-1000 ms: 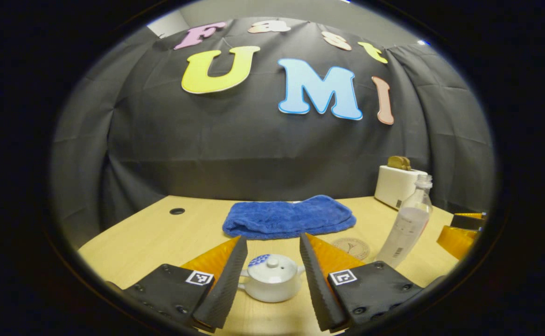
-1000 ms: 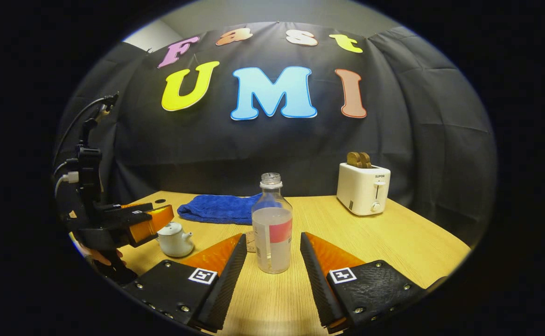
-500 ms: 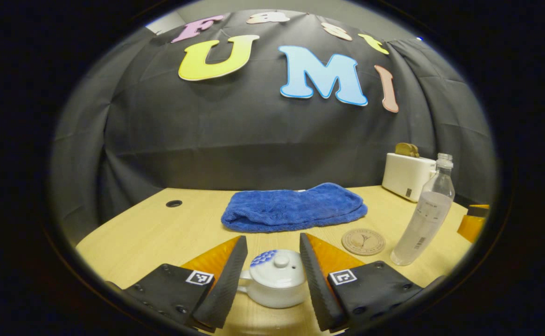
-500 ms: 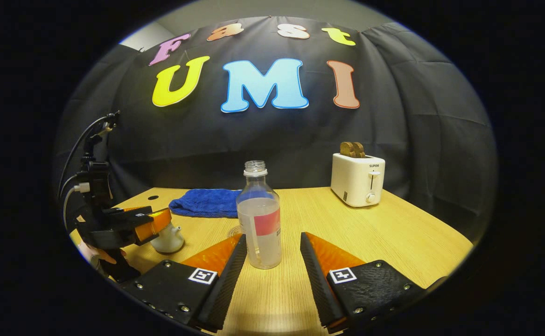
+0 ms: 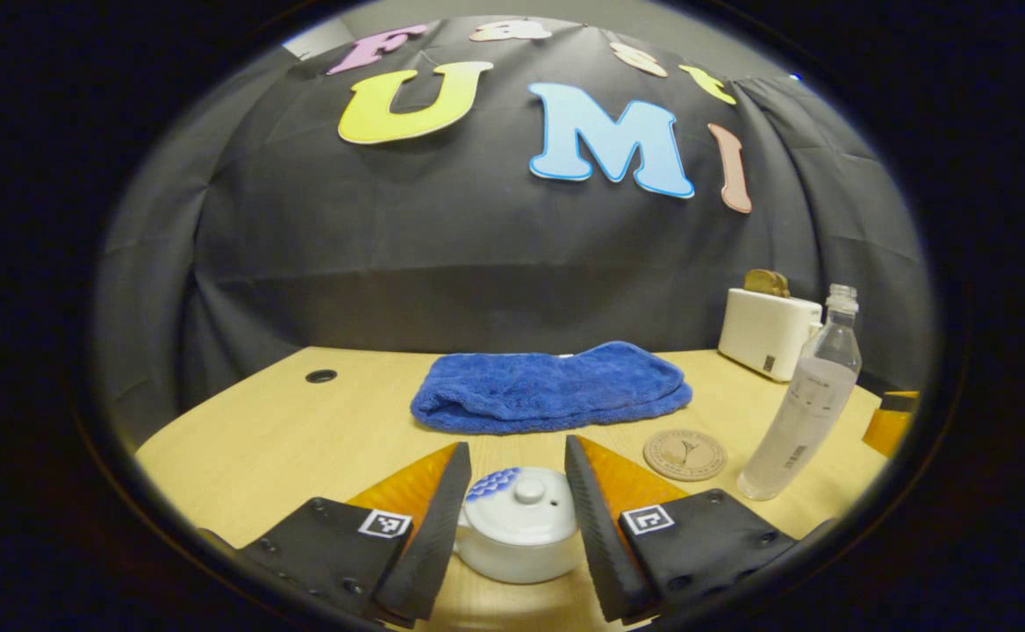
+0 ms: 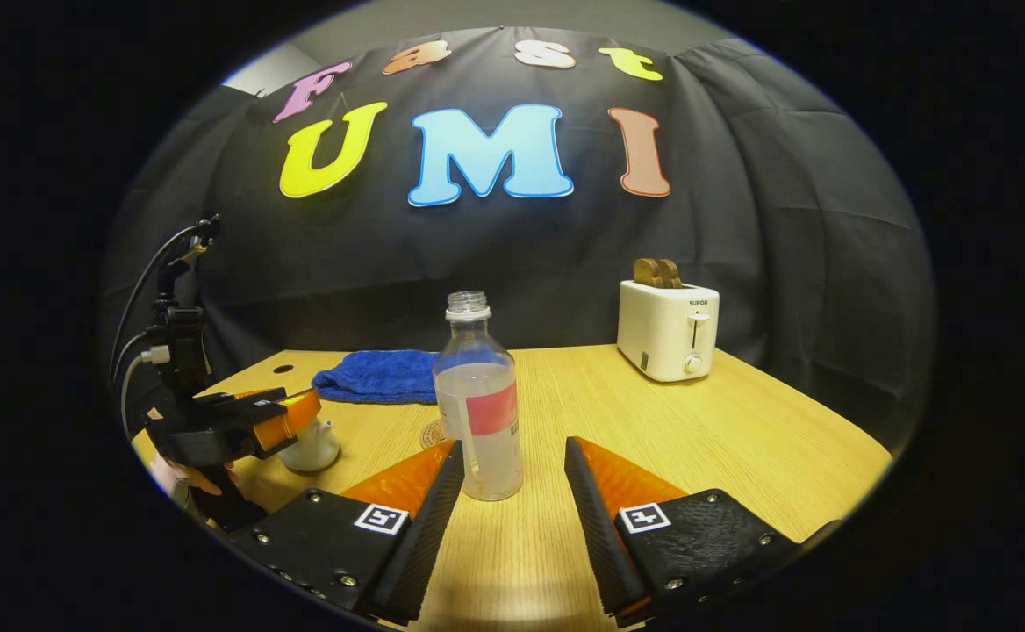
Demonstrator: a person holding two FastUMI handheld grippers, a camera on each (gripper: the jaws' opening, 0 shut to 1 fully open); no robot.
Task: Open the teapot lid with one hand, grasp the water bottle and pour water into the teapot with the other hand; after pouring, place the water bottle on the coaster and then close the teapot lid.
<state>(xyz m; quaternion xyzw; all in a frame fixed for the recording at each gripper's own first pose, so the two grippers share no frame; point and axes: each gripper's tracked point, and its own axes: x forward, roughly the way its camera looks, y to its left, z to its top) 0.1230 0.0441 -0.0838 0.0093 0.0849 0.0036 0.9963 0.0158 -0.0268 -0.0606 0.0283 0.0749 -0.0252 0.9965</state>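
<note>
A small white teapot (image 5: 519, 537) with its knobbed lid (image 5: 526, 497) on stands between the fingers of my left gripper (image 5: 516, 449), which is open and straddles it without pressing. The clear, uncapped water bottle (image 6: 480, 412), part full, stands upright on the table just ahead of my open right gripper (image 6: 513, 446), nearer its left finger. The round coaster (image 5: 684, 454) lies flat between teapot and bottle (image 5: 800, 412). In the right gripper view the left gripper (image 6: 249, 426) covers part of the teapot (image 6: 311, 449).
A folded blue towel (image 5: 552, 386) lies at the back of the wooden table (image 6: 723, 439). A white toaster (image 6: 668, 329) with bread in it stands at the back right. A hand (image 6: 183, 478) holds the left gripper. A cable hole (image 5: 320, 376) is at the table's far left.
My left gripper has moved forward and down, so the teapot now sits deeper between its fingers. The right gripper has come closer to the bottle, which now stands nearer its left finger.
</note>
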